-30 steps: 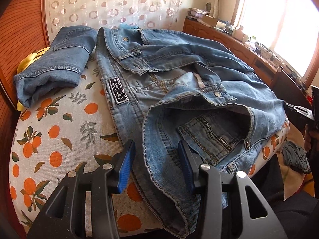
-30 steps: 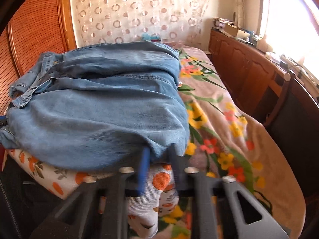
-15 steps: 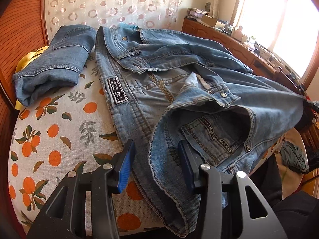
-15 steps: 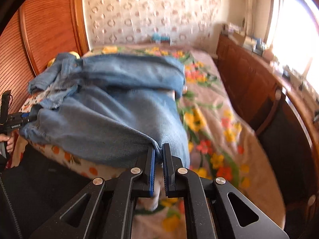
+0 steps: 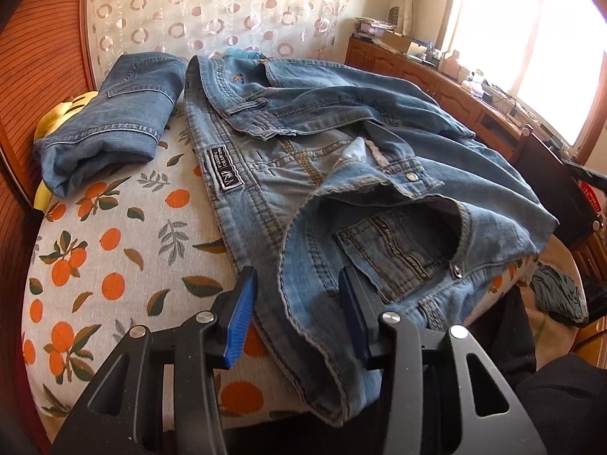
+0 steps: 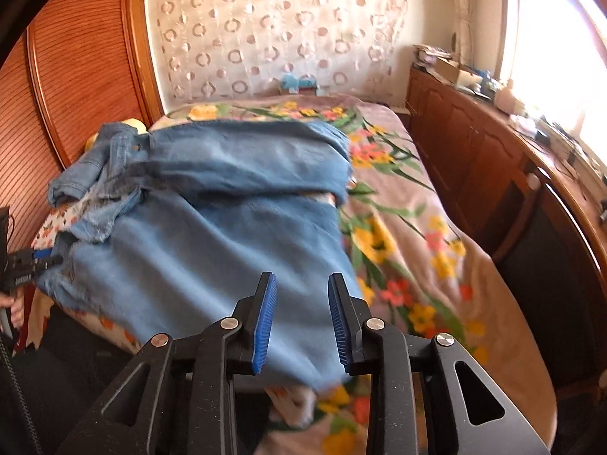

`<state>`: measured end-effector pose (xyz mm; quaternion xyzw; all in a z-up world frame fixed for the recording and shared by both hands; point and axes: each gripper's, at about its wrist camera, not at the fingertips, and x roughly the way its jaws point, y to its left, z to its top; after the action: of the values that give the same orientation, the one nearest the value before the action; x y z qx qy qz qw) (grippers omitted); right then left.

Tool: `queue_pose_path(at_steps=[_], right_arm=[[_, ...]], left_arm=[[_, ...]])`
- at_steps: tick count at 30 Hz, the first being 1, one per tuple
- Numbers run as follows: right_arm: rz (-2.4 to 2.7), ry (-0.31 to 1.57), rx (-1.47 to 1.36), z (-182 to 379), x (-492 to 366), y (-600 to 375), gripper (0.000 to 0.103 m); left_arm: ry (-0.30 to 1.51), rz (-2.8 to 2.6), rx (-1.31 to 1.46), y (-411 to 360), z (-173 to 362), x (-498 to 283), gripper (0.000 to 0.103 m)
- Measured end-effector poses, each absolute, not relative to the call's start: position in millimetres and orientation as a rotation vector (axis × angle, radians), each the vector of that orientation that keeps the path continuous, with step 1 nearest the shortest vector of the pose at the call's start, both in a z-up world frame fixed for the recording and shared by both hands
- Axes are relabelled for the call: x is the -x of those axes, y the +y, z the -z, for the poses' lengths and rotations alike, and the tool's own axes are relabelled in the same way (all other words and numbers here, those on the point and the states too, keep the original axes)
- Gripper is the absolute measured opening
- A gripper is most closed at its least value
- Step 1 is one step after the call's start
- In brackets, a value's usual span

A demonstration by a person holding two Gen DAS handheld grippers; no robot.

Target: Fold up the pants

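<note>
The pants lie spread out on the bed, near its front edge. One more folded pair of jeans sits at the bed's far left corner. There are two tongs. The left tongs stand partly wide around the waistband, pads not pressing. The right tongs are opening above the leg cloth.

Faded blue jeans lie on an orange-fruit-print sheet (leaves green and brown); blanket floral.
</note>
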<state>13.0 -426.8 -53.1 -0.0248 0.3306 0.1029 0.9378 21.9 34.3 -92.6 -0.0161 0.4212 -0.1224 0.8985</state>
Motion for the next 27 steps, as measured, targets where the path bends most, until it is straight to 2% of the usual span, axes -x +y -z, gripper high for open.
queue_pose_path(at_steps=[2, 5, 6, 8, 17, 23, 26, 27], right_arm=[[-0.235, 0.656, 0.037, 56.3, -28.1, -412.2, 0.03], [-0.288, 0.646, 0.019, 64.6, -60.9, -388.1, 0.03], [-0.309, 0.647, 0.02, 68.1, -70.2, -379.0, 0.03], [-0.352, 0.652, 0.027, 74.3, -88.7, -359.6, 0.03], [-0.417, 0.676, 0.104, 96.0, -140.9, -322.1, 0.03], [-0.453, 0.691, 0.115, 108.0, -149.5, -310.3, 0.03], [-0.454, 0.716, 0.107, 122.7, -155.8, -312.0, 0.03], [-0.456, 0.723, 0.102, 127.3, -157.5, -313.1, 0.03]], left_arm=[[0.867, 0.263, 0.04, 35.6, 92.4, -17.6, 0.044], [0.864, 0.281, 0.037, 34.2, 93.9, -14.6, 0.021], [0.861, 0.274, 0.023, 33.5, 93.9, -13.4, 0.009], [0.856, 0.281, 0.033, 36.3, 93.0, -11.4, 0.003], [0.816, 0.255, 0.051, 63.3, 63.5, 12.3, 0.003], [0.851, 0.249, 0.02, 59.8, 73.1, 8.4, 0.004], [0.836, 0.237, 0.04, 60.5, 68.7, 6.5, 0.013], [0.829, 0.231, 0.043, 61.6, 65.4, 5.6, 0.018]])
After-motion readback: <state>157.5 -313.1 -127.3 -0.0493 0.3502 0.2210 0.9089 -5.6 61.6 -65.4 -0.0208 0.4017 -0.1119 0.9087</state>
